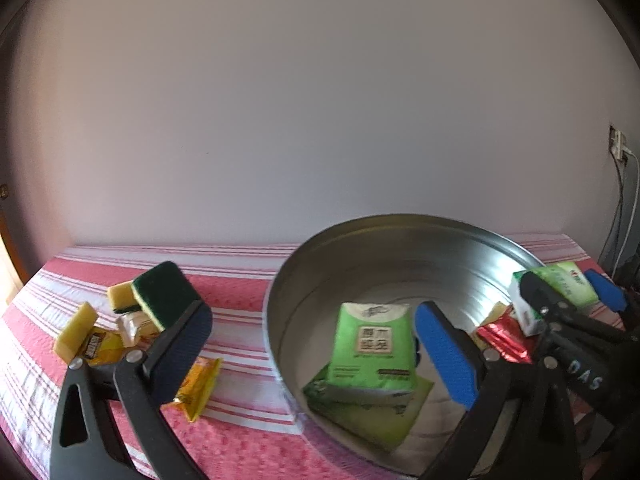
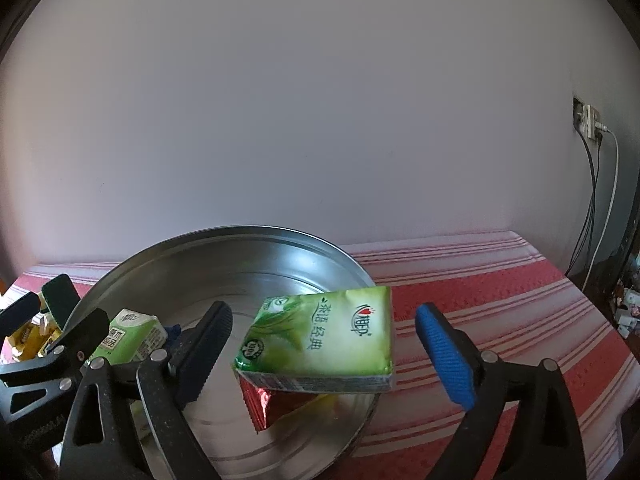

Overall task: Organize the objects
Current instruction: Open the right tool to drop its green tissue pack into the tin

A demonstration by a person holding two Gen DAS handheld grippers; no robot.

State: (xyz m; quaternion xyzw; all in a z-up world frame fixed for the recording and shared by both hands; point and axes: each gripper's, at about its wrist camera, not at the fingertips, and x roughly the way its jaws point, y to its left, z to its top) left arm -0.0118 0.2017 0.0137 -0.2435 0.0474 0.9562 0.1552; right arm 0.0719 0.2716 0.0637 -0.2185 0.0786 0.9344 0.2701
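A round metal basin (image 1: 400, 248) stands on the worktop (image 1: 240, 280), which is covered with a red-and-white striped cloth and runs up against a plain wall.

In the left wrist view a green tissue pack (image 1: 374, 340) lies inside the basin, tilted, its long axis running away from the camera and its printed face up. The writing on it is Chinese and too blurred to read. Under it lies a flat green packet (image 1: 384, 412). The left hand-held gripper (image 1: 312, 344) is spread wide with nothing between its pads.

In the right wrist view a second green tissue pack (image 2: 320, 340) rests on a red foil packet (image 2: 272, 400) near the basin's right rim, long axis across the picture. Its label carries Chinese characters and a round "100%" mark. The right hand-held gripper (image 2: 320, 352) stands wide on either side of this pack, pads apart from it.

Left of the basin sit a green-and-yellow sponge (image 1: 160, 292) and yellow packets (image 1: 200, 384). To the right the striped cloth lies open as far as the worktop edge.
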